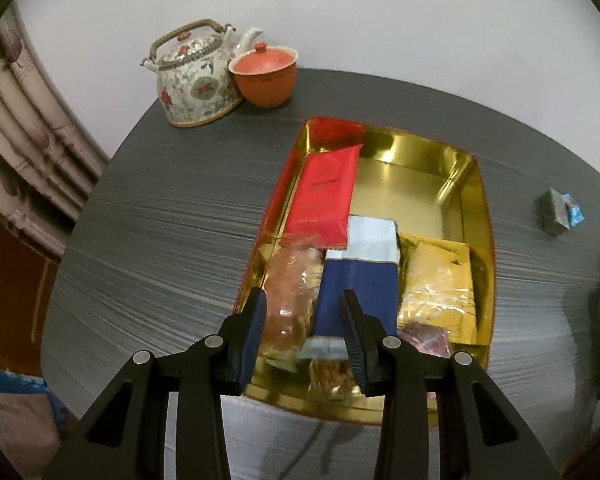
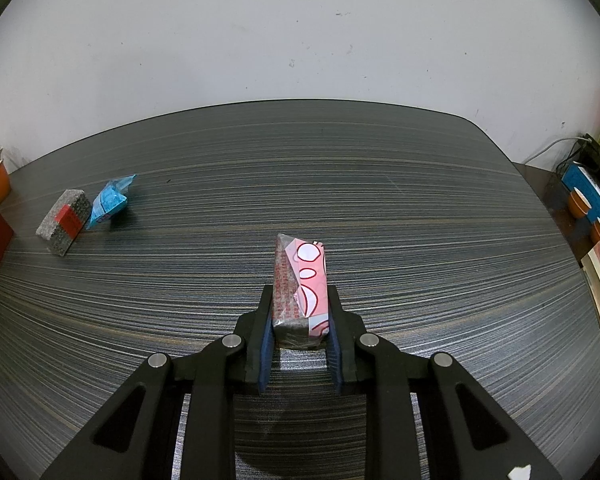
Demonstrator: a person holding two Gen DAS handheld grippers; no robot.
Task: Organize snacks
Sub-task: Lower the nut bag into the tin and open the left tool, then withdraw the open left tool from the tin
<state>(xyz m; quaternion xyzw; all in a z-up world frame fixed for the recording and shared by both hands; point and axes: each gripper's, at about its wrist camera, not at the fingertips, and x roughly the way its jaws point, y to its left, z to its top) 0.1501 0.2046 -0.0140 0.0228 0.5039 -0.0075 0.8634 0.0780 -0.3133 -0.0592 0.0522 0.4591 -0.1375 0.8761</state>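
Right gripper (image 2: pixel 299 316) jaws clamp the pink-wrapped snack block (image 2: pixel 300 280); next, carry it to the gold tin tray (image 1: pixel 482 216). Left gripper (image 1: pixel 306 320) jaws stand nearly closed, holding nothing.

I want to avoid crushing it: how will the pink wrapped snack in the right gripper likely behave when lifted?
The pink snack looks like a firm block: its edges stay square with the right gripper shut on it. Its glossy film wrapper may be slippery. It sticks out far past the pads, so it might tilt downward.

The gold tin (image 1: pixel 485 216) has bare floor only in its far right corner — packets crowd its near end. A teapot (image 1: pixel 194 80) and lidded cup (image 1: pixel 265 76) block the table's (image 2: pixel 420 208) far left corner; its right half lies open.
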